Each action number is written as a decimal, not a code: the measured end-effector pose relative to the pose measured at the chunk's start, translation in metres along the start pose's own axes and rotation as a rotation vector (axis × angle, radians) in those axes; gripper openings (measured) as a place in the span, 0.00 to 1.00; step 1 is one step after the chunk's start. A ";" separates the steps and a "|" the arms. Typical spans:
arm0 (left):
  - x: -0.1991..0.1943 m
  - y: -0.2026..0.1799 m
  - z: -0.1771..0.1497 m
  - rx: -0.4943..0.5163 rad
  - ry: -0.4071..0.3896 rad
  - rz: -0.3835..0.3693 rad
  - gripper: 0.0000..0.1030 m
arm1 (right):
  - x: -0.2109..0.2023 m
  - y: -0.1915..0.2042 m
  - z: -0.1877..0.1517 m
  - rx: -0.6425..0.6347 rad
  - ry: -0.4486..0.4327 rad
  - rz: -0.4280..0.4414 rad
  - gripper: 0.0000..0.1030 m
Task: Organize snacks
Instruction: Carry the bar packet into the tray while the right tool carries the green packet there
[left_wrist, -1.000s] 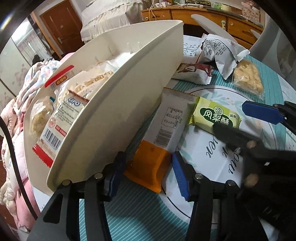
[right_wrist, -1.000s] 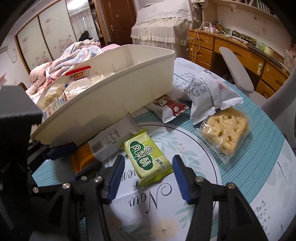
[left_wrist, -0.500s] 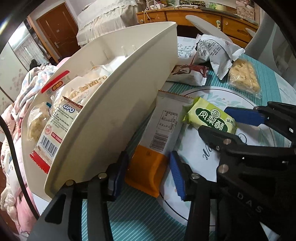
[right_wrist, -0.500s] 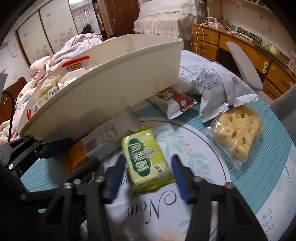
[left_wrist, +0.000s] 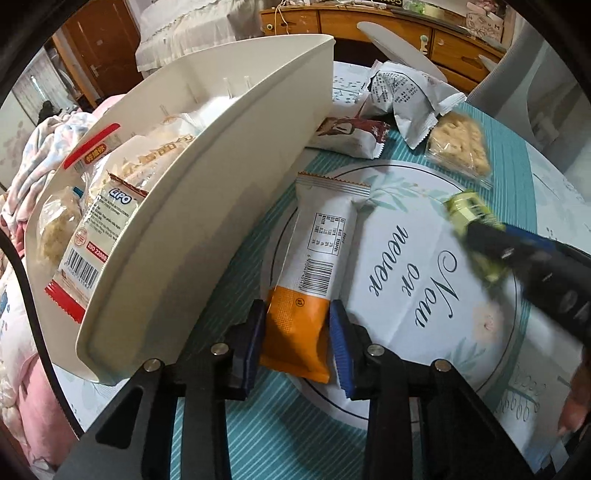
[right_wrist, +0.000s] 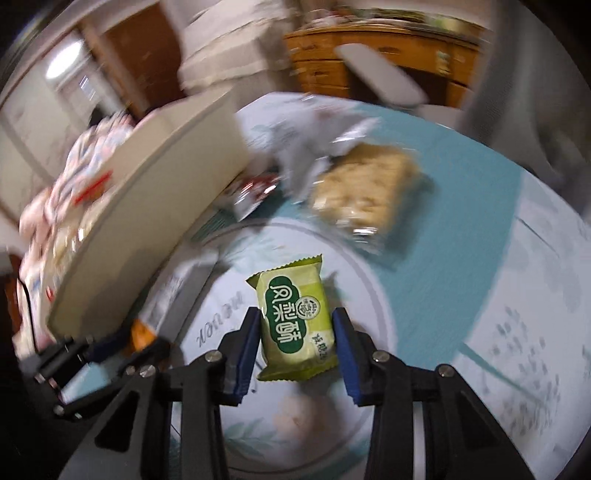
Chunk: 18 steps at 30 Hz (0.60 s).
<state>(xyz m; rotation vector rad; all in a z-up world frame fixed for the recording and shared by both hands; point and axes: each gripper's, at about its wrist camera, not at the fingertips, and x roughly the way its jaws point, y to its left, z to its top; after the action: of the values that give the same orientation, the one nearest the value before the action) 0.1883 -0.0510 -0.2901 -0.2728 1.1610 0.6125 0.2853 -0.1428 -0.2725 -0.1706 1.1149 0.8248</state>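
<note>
**Both claws clamp snacks beside bin**

The right gripper (right_wrist: 295, 350) pinches a green pastry packet (right_wrist: 295, 319), long axis pointing away. The left gripper (left_wrist: 297, 338) squeezes an orange-and-white bar (left_wrist: 314, 266) lying lengthwise on the table beside the cream bin (left_wrist: 207, 206); only the left wrist view shows it sharply.

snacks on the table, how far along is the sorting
Done: several packets already sit in the cream plastic bin. In hand: the right tongs grip the green pastry packet, and the left tongs close around the orange-and-white wrapper. Left: the brown-and-white packet, grey foil bag and clear cracker pack.
</note>
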 end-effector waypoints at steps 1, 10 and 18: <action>0.000 0.001 0.000 -0.004 0.006 -0.007 0.31 | -0.005 -0.005 -0.001 0.035 -0.011 -0.003 0.38; -0.005 0.009 -0.006 -0.037 0.063 -0.085 0.30 | -0.036 -0.019 -0.035 0.228 -0.079 0.014 0.38; -0.032 0.015 -0.010 -0.014 0.049 -0.108 0.30 | -0.050 -0.008 -0.046 0.266 -0.082 0.033 0.38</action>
<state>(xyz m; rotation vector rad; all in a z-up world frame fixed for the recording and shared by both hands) 0.1631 -0.0541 -0.2629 -0.3623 1.1815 0.5215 0.2480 -0.1973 -0.2537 0.1031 1.1411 0.6983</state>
